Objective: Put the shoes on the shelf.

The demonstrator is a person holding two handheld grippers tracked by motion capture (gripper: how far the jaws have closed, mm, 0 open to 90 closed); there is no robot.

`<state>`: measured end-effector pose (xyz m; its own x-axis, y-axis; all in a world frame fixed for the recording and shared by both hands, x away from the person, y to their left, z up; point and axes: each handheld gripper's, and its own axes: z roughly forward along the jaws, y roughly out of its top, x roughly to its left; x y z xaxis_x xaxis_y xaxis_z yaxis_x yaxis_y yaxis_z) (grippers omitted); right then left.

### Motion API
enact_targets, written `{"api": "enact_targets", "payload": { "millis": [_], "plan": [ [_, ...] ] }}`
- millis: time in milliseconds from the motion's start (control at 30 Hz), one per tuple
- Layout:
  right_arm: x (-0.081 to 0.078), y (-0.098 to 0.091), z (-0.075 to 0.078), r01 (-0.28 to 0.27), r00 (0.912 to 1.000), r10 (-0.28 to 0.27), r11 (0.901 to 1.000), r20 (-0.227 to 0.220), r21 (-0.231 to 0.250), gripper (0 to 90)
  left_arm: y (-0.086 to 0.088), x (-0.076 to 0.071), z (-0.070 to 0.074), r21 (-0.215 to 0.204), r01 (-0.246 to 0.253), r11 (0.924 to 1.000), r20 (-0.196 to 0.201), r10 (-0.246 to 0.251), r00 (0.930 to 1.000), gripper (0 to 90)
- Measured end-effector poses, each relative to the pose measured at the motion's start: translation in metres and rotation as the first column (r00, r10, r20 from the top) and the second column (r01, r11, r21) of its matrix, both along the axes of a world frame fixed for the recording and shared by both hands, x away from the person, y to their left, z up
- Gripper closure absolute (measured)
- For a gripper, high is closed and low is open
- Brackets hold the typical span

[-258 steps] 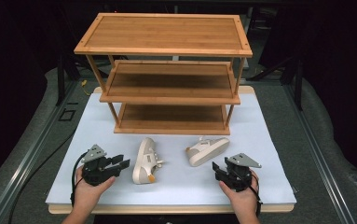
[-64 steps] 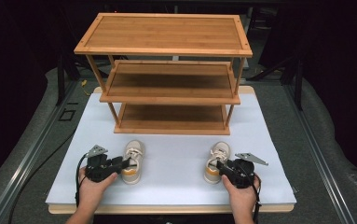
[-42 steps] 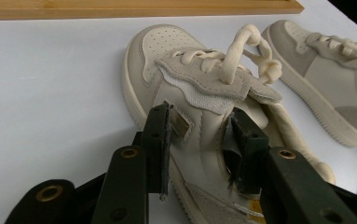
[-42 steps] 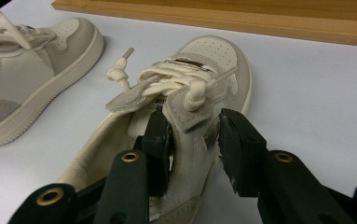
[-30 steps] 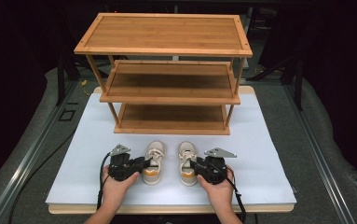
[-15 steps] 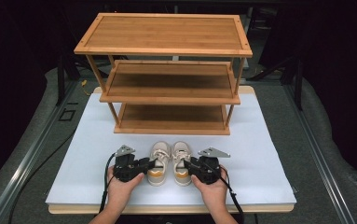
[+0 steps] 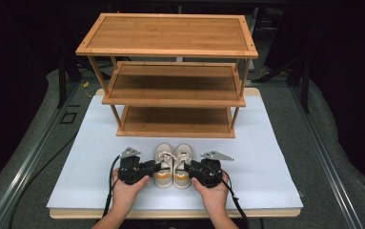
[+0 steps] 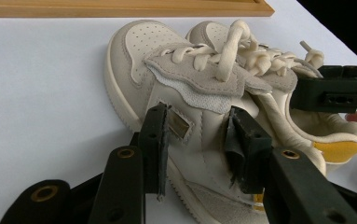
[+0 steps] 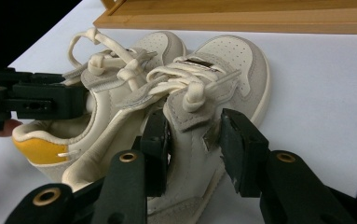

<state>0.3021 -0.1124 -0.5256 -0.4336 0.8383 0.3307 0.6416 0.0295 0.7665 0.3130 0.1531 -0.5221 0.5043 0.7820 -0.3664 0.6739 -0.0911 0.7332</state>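
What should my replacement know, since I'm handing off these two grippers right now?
Left gripper: shut on the left shoe, fingers on its side wall.
Right gripper: shut on the right shoe, same hold.
Both shoes sit upright and pressed together on the white mat, toes toward the wooden rack, just short of its bottom shelf.
Done: shoes paired.
Left, probably: set the pair on a shelf; all three are bare.

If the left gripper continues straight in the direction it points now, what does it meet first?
The left gripper points sideways toward the right gripper, and its jaws already clamp the left shoe. Pushing on, that shoe presses the right shoe beside it, which seems to touch it already; depth is unclear.
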Motion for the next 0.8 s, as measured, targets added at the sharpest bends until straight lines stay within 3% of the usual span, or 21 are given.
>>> {"api": "enact_targets", "payload": {
  "millis": [333,467,633,700,800],
  "plan": [
    [0.0015,-0.0007,0.0003,0.008,0.9999,-0.009,0.9999,0.007,0.010,58.4,0.0039,0.0018,-0.0002,-0.017,0.010,0.9998,0.009,-0.010,0.9999,59.0],
    [-0.0013,-0.0013,0.0022,0.028,0.9993,-0.027,0.9996,0.025,-0.007,52.1,0.0038,-0.0003,0.0005,-0.018,0.006,0.9998,0.024,-0.005,0.9997,59.6],
    [-0.0045,-0.0014,0.0030,0.048,0.9983,-0.047,0.9988,0.035,-0.007,48.1,0.0032,-0.0042,-0.0011,-0.035,-0.018,0.9992,0.039,0.019,0.9991,58.5],
    [-0.0054,0.0002,0.0008,0.066,0.9958,-0.065,0.9976,0.065,-0.020,46.5,0.0021,-0.0052,-0.0038,-0.053,-0.031,0.9981,0.042,0.033,0.9986,55.7],
    [-0.0070,0.0027,-0.0007,0.078,0.9959,-0.077,0.9969,0.047,-0.012,44.3,0.0009,-0.0054,-0.0060,-0.063,-0.043,0.9971,0.052,0.047,0.9976,52.0]
  ]
}}
